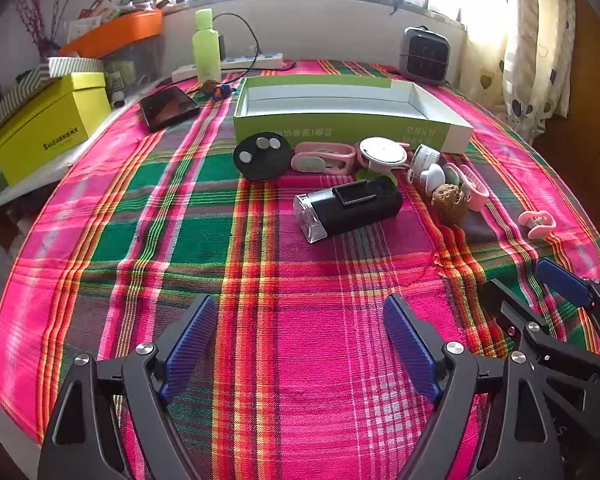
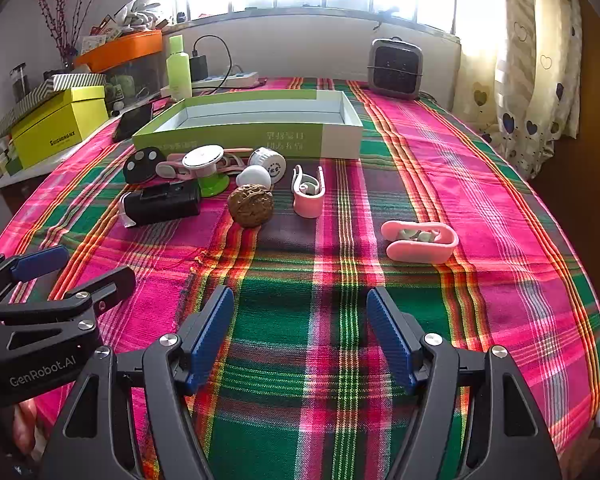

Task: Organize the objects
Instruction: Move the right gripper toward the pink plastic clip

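Plaid tablecloth (image 1: 260, 320): green box (image 1: 340, 128) behind black flashlight (image 1: 352, 204), walnut (image 2: 250, 205), pink clips (image 2: 420, 242); both hand-held grippers (image 1: 300, 340) (image 2: 300, 336) wide, empty.

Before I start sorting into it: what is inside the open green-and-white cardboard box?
The green-and-white cardboard box shows only bare white walls and floor; its front wall hides the nearest strip of floor.

The tablecloth (image 2: 440, 168) is plaid in hot pink, green, orange and purple. The open box (image 2: 236, 136) is lime green with a white end. The walnut (image 2: 250, 205) is brown, two clips (image 2: 419, 241) pink, the flashlight (image 1: 350, 206) black, both grippers' finger pads (image 1: 190, 346) blue.
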A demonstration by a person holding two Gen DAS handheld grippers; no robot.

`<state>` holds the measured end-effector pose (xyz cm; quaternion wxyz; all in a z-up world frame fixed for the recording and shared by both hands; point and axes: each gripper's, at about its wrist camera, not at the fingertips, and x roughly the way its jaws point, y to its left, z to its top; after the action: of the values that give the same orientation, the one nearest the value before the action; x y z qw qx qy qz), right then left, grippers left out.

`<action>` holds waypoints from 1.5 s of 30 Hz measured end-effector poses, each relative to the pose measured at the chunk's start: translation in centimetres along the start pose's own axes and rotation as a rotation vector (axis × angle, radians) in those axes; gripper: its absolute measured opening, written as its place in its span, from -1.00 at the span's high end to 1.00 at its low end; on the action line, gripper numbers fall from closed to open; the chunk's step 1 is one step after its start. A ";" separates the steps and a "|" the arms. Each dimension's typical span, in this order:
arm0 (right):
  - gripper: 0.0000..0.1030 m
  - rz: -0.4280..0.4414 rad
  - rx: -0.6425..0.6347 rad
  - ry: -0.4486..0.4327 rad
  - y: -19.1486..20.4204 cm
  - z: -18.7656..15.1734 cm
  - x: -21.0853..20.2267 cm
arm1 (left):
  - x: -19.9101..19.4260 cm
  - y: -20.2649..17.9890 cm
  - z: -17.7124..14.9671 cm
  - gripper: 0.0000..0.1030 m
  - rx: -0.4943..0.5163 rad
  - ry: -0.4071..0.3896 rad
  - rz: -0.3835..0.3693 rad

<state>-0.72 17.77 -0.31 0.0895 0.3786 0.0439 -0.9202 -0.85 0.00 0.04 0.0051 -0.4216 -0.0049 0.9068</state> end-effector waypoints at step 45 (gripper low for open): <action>-0.36 0.099 0.029 -0.006 -4.4 0.8 -0.5 | 0.1 -0.1 0.9 -0.64 0.052 -0.017 -0.103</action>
<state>-1.77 22.08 0.68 0.1298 0.3786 0.0116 -0.9163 -1.55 0.06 0.56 0.0628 -0.4129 -0.0033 0.9086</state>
